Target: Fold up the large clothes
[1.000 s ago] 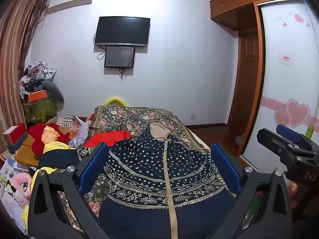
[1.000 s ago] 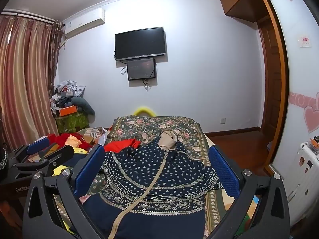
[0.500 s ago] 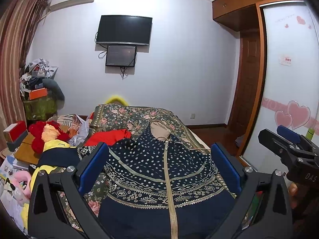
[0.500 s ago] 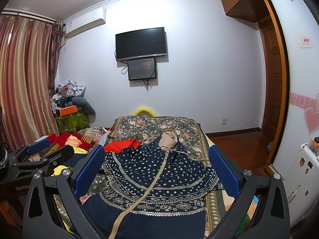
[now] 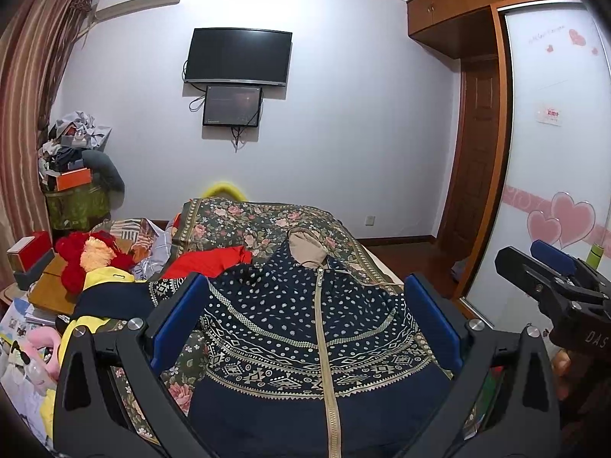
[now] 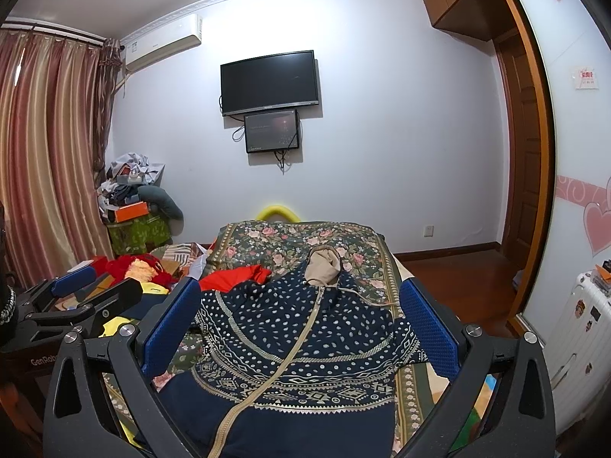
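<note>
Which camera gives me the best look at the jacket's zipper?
Left wrist: the zipper of the navy jacket runs straight up the middle, collar to bottom edge. Right wrist shows it slanting left, ending behind the gripper finger.

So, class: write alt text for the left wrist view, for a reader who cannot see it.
A navy patterned zip jacket lies spread on a floral bedspread, framed by the open left gripper. The right gripper shows at the right edge; a wall television hangs beyond.
</note>
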`<state>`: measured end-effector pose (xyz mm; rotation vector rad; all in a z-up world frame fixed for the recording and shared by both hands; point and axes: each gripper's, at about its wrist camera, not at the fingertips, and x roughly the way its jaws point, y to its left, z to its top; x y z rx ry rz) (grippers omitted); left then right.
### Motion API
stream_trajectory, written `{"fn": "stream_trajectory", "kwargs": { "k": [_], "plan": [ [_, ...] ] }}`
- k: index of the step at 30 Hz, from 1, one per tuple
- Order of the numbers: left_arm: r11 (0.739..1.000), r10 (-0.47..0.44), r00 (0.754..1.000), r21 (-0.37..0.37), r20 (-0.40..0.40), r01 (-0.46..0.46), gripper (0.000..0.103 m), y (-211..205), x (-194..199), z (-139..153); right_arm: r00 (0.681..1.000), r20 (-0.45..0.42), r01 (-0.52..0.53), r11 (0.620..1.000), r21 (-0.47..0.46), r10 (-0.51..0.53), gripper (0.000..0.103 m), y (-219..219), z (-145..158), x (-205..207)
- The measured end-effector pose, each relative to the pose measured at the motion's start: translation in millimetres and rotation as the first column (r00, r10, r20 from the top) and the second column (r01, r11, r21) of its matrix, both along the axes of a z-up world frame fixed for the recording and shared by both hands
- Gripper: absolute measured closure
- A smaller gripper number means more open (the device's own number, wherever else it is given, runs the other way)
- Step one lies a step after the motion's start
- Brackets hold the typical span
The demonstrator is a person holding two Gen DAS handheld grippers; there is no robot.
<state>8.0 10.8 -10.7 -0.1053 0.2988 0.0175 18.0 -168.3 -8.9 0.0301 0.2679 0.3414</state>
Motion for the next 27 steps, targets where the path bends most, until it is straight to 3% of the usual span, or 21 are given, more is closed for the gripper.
{"fn": "stream_trajectory", "kwargs": {
  "k": [27],
  "plan": [
    [1.0,0.013,1.0,-0.016,-0.021,-0.013,0.0,3.0,5.0,-2.0,1.0,-0.005,0.001,1.0,-0.004,-0.001,0.0,2.7,-2.1,1.5]
  ]
}}
